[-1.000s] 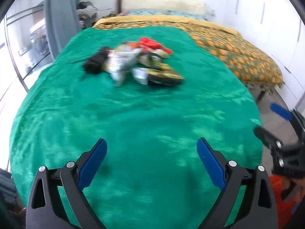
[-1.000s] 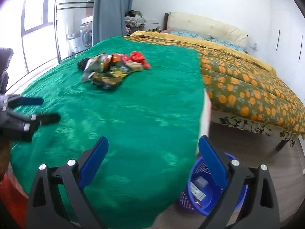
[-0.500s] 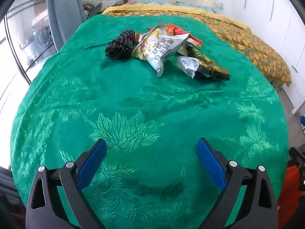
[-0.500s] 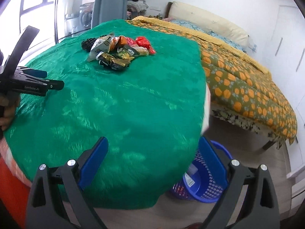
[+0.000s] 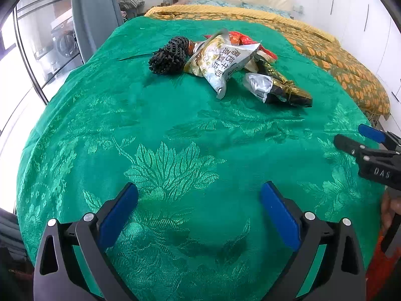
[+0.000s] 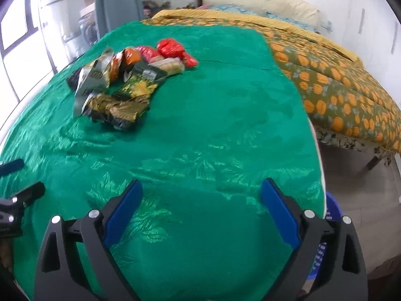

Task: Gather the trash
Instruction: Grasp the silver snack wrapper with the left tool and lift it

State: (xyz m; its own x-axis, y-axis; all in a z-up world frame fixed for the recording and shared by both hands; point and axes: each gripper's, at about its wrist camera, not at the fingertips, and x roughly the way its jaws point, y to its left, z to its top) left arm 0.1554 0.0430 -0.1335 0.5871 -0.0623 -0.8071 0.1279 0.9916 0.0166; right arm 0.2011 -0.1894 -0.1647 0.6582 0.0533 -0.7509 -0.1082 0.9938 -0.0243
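Observation:
A heap of trash lies on the green bedspread [image 5: 175, 130]: a silver snack bag [image 5: 223, 62], a black and gold wrapper [image 5: 283, 90], a black mesh ball [image 5: 170, 55] and red wrappers [image 6: 173, 49] at the back. My left gripper [image 5: 199, 208] hovers open over the cloth, well short of the heap, nothing between its fingers. My right gripper [image 6: 201, 205] is also open and empty above the cloth's near right part, with the heap [image 6: 117, 82] far to its upper left. Each gripper shows at the other view's edge.
A blue laundry basket [image 6: 330, 215] stands on the floor off the bed's right side, mostly hidden behind my right finger. An orange patterned quilt [image 6: 333, 85] covers the bed's far right. A grey curtain [image 5: 95, 12] and glass doors stand on the left.
Both grippers have moved forward over the bed toward the heap, which looks larger now. The basket has slid mostly out of the right wrist view. Both stay open.

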